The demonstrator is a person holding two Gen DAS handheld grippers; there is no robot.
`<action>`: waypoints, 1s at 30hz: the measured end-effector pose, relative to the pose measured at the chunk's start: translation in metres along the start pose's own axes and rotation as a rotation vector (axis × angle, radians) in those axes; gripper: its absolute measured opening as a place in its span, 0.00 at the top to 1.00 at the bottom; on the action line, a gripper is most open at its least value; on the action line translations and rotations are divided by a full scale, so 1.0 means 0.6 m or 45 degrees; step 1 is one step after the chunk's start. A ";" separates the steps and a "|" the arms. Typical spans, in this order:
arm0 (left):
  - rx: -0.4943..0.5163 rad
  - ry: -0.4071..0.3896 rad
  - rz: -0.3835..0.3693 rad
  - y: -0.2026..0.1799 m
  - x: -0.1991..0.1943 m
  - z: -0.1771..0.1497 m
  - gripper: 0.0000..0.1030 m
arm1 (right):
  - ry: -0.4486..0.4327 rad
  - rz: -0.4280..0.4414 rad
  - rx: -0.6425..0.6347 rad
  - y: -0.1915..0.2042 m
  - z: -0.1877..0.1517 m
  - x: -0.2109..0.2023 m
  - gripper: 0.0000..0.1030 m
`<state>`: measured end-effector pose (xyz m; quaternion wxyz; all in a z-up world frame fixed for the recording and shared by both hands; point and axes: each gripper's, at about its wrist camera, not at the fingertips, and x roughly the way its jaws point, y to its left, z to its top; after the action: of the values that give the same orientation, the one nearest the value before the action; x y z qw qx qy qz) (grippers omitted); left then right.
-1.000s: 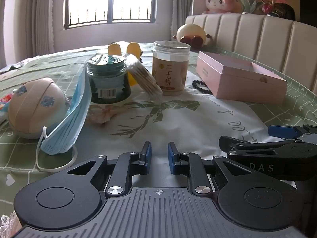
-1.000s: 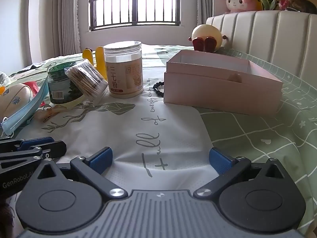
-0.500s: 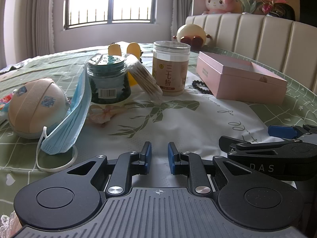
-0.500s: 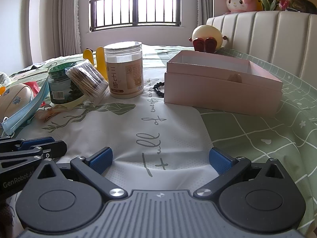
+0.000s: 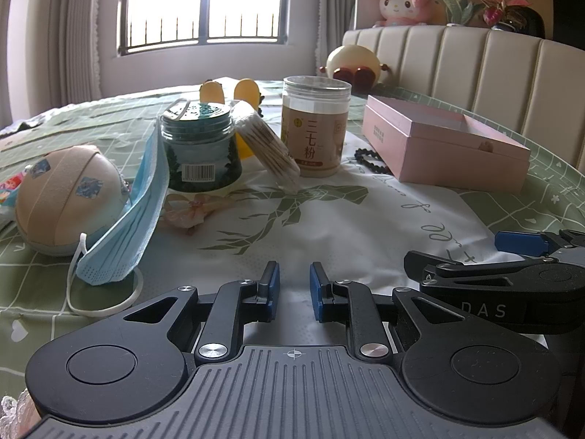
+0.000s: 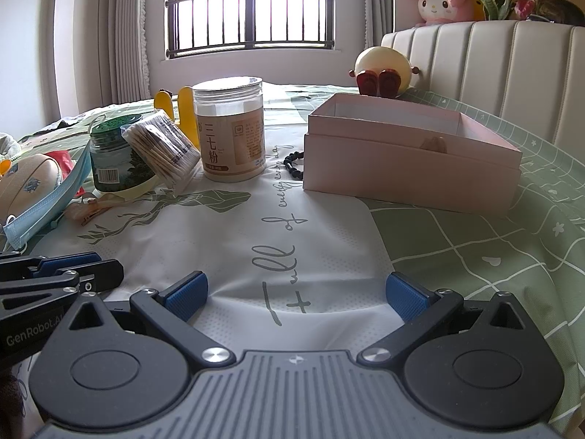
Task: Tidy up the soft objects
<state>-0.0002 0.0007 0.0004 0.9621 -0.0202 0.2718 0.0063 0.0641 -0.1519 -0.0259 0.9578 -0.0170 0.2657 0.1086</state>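
A blue face mask [image 5: 135,219] leans against a beige round pouch [image 5: 65,197] and a green jar [image 5: 199,150] at the left, its white ear loop lying on the bedspread. A pale pink hair bow [image 5: 190,212] lies in front of the jar. An open pink box [image 6: 409,161] stands at the right with a small tan item inside. My left gripper [image 5: 294,278] hovers low over the white cloth, jaws almost together with nothing between them. My right gripper [image 6: 296,285] stands beside it, wide open and empty.
A pack of cotton swabs [image 5: 267,146] leans on the green jar, next to a clear jar [image 5: 314,128] of powder. A black bead bracelet [image 5: 369,161] lies by the box. A round plush toy [image 6: 384,69] and a padded headboard [image 6: 512,73] are behind.
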 end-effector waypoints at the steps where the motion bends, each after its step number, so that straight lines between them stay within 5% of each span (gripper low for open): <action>1: 0.000 0.000 0.000 0.000 0.000 0.000 0.80 | 0.000 0.000 0.000 0.000 0.000 0.000 0.00; 30: -0.002 -0.002 -0.001 -0.001 -0.004 -0.002 0.80 | -0.002 0.001 0.000 0.001 0.000 0.000 0.00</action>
<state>-0.0030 0.0002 0.0008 0.9623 -0.0211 0.2710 0.0061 0.0639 -0.1514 -0.0262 0.9580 -0.0167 0.2648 0.1090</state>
